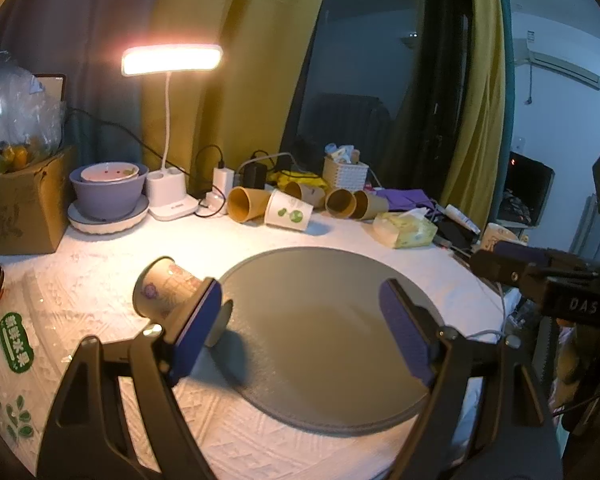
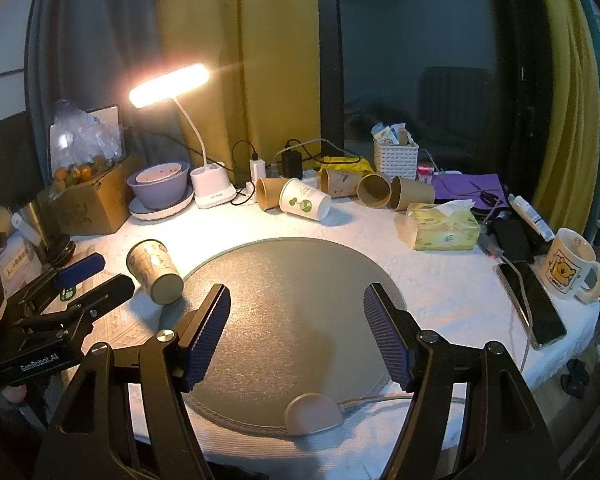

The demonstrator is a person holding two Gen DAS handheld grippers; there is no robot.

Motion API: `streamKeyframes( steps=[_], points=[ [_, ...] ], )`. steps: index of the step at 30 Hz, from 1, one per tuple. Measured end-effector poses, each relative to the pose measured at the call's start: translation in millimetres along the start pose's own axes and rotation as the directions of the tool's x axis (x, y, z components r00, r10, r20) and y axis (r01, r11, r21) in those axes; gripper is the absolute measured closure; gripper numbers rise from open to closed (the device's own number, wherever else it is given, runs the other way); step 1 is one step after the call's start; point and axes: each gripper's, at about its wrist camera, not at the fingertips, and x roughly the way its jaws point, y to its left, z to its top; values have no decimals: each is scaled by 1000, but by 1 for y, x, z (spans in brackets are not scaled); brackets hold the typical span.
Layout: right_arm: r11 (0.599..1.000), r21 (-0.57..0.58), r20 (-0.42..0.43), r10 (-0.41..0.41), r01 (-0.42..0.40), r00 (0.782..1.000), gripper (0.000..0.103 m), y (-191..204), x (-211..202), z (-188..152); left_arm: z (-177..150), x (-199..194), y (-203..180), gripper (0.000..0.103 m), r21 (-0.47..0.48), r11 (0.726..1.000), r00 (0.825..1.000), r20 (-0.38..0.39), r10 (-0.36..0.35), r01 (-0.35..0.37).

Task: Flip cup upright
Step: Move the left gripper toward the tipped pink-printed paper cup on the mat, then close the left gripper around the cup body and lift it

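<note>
STEP: approach | CUP: paper cup [image 2: 154, 272] lies on its side at the round mat's [image 2: 300, 280] left edge | TOOLS: left gripper [image 1: 300, 320] and right gripper [image 2: 296, 332] spread wide, empty | ADVICE: we straddle the cup's mid-wall (thin paper crushes easily), close gently, then rotate the base downward.

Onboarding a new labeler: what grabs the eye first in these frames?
The lit desk lamp at the back left, glowing over a row of tipped paper cups along the table's far edge. Next, the round grey mat in the middle, with one printed cup lying on its side at the mat's left edge. Both grippers, left gripper and right gripper, are open above the mat.
</note>
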Motion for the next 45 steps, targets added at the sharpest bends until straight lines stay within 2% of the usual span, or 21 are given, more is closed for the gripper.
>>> streamKeyframes(
  steps=[31, 45],
  points=[
    [1000, 1, -1, 3, -3, 1000, 31, 1, 2, 2, 2, -3, -2, 21, 5, 1000, 1000, -1, 1, -1],
    [1000, 5, -33, 27, -27, 999, 31, -12, 26, 8, 8, 28, -4, 21, -3, 999, 998, -57, 38, -38]
  ],
)
